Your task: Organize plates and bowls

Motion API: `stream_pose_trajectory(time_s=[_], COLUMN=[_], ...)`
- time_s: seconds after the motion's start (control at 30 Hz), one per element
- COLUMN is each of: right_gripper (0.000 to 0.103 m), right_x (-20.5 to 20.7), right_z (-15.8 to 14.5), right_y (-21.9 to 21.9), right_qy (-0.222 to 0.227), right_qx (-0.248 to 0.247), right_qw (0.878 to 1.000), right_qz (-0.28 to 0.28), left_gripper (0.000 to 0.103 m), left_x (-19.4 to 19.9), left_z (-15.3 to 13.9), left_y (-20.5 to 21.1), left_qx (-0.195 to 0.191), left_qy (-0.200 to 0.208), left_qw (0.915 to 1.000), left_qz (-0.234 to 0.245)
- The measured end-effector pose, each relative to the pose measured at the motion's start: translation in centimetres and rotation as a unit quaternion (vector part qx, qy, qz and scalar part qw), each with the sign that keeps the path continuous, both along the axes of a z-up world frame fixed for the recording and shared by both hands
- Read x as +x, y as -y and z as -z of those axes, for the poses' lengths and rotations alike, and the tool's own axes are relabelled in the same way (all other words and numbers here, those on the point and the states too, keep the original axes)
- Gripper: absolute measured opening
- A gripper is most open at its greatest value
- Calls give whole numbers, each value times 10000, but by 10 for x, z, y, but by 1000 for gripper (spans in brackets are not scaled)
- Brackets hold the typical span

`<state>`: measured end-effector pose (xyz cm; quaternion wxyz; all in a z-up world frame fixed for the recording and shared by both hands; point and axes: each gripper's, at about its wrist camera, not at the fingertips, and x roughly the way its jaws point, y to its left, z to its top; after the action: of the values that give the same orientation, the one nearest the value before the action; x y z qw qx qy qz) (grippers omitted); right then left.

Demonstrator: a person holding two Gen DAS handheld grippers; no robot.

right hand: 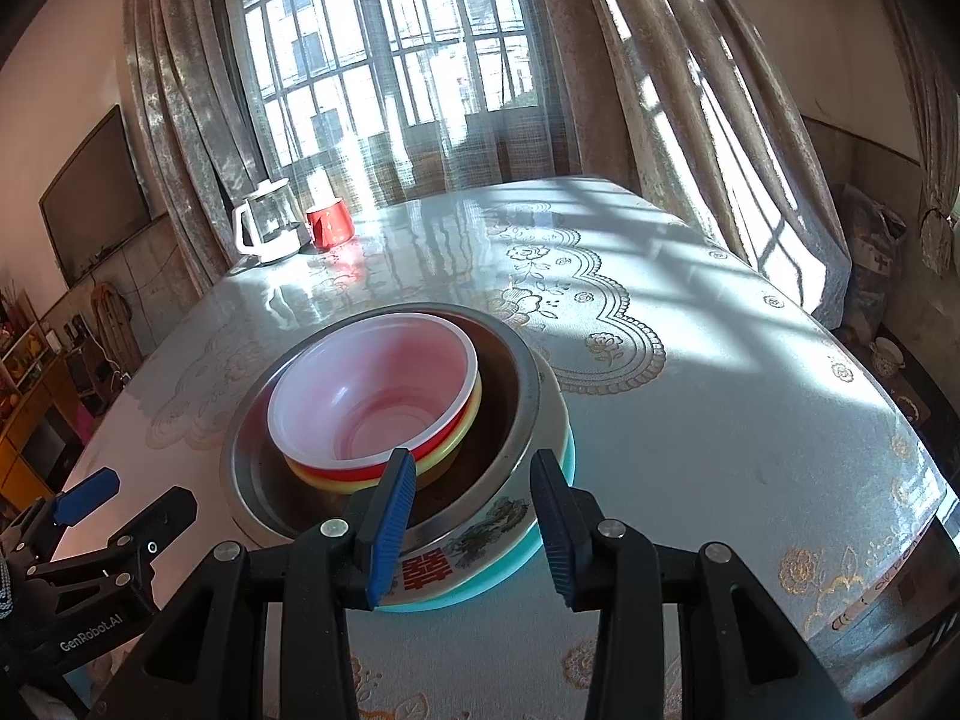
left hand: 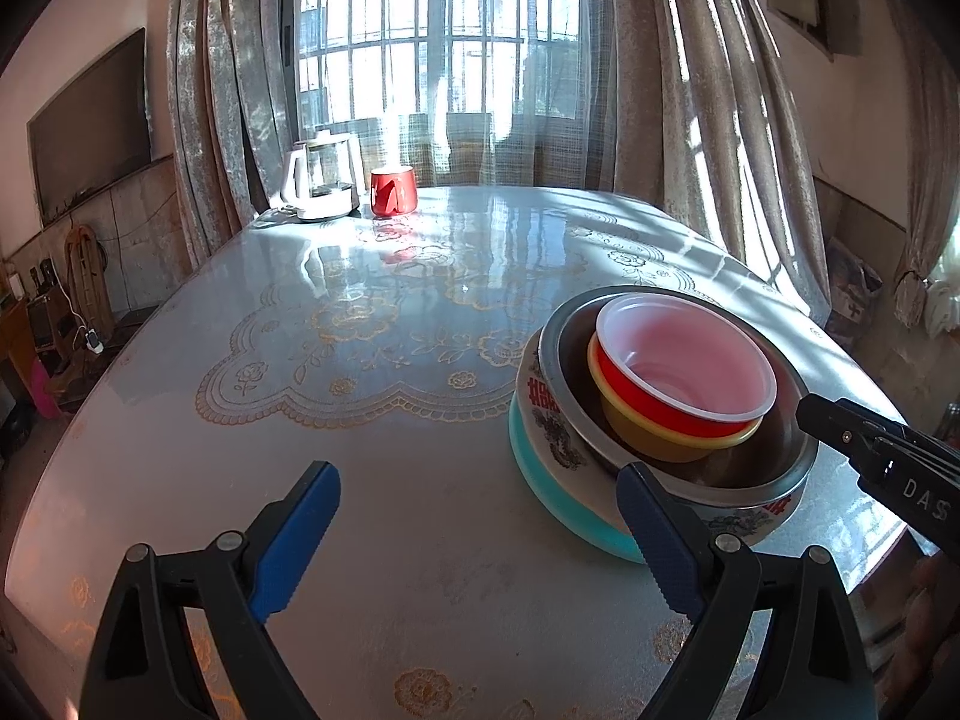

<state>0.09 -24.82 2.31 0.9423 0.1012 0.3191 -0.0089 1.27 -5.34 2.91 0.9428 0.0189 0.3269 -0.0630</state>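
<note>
Hovering | right hand-held gripper (right hand: 474, 531) parted | stacked bowls (right hand: 384, 396) nested

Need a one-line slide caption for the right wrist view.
Right gripper open over the near rim of a nested stack: red bowl in yellow bowl, metal basin, patterned plate, teal plate.

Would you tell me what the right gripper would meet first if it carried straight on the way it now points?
Most likely the near rim of the metal bowl, which sits between the right gripper's open fingers, atop the patterned bowl. Depth is hard to judge.
</note>
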Motion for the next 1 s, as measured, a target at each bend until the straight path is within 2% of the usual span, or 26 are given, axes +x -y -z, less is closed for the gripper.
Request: stream_pose_trajectory(time_s=[1.0], right_gripper=[40], right_x=[2], right_z=[3], right_y=[-1], right_qy=[-47], right_qx=[29], right_qw=[10000], right_qz=[5], left_gripper=[94], left_x=[0], left_z=[1], left_y=[1], left_qx=[21], left_qy=[-19], left_qw=[10000], left_qz=[45])
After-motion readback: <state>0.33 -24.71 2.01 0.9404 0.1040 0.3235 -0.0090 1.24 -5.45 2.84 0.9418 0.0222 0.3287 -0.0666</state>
